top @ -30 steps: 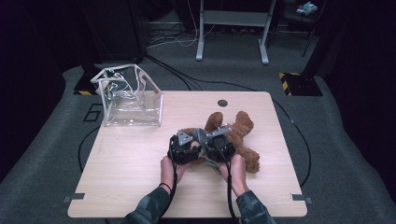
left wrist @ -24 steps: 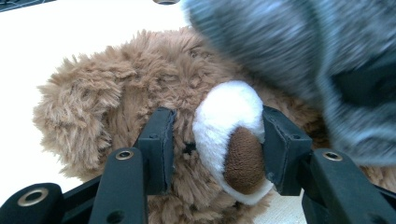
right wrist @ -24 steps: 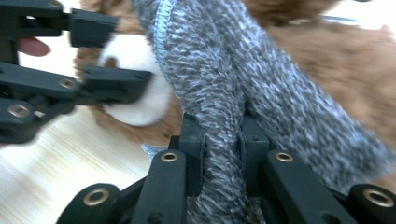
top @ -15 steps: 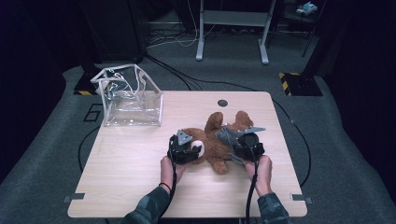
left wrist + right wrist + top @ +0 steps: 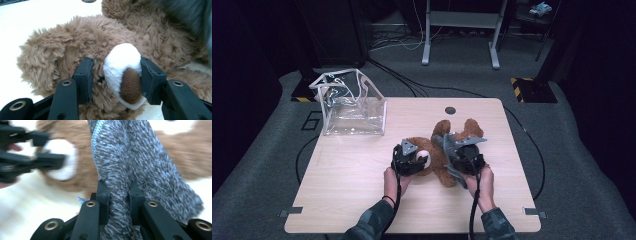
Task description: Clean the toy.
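On the desk (image 5: pixel 362 200), mid-right, a brown teddy bear (image 5: pixel 439 150) lies flat. Left gripper (image 5: pixel 116 75) fingers (image 5: pixel 83 80) pinch its white muzzle from both sides. Right gripper (image 5: pixel 119 195) fingers (image 5: pixel 103 195) clamped on a grey knit cloth (image 5: pixel 150 165), held just over the bear's body. Clear plastic bag (image 5: pixel 352 105) stands well apart at back-left corner.
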Demonstrator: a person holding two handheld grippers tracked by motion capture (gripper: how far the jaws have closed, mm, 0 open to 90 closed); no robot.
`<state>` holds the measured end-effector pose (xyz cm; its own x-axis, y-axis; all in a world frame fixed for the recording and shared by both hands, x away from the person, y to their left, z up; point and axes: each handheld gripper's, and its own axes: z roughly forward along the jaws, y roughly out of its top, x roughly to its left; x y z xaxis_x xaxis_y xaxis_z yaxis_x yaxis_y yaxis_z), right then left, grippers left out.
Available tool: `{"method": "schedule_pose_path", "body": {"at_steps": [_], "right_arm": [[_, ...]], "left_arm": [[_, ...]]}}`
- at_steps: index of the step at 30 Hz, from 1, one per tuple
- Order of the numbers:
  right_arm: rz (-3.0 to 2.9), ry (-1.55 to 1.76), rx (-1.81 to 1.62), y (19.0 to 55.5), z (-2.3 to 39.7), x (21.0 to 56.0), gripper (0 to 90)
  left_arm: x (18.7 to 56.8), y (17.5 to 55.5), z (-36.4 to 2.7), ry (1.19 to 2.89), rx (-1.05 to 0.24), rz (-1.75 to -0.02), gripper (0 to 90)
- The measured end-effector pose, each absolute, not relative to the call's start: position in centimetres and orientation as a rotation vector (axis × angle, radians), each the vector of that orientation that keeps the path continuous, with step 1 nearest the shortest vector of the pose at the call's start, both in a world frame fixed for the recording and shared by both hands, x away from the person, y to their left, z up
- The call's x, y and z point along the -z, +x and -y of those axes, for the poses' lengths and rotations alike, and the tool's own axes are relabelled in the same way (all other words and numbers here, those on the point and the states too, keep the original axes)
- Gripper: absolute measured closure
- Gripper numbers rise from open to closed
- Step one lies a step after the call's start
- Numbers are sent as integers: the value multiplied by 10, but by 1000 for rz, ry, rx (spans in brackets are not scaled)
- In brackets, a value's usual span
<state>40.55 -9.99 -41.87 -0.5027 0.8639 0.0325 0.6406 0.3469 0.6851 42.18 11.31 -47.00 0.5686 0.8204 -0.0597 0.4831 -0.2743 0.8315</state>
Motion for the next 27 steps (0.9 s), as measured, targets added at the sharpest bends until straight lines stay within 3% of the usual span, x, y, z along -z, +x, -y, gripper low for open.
{"method": "schedule_pose_path", "body": {"at_steps": [8,27], "right_arm": [[-2353,1272,-846,411,62,444,761],[-2233,1578,-852,406,156,452,761]], "left_arm": [[470,422,-114,1933,-482,-1047,504],[470,423,-114,1935,-479,-1038,504]]}}
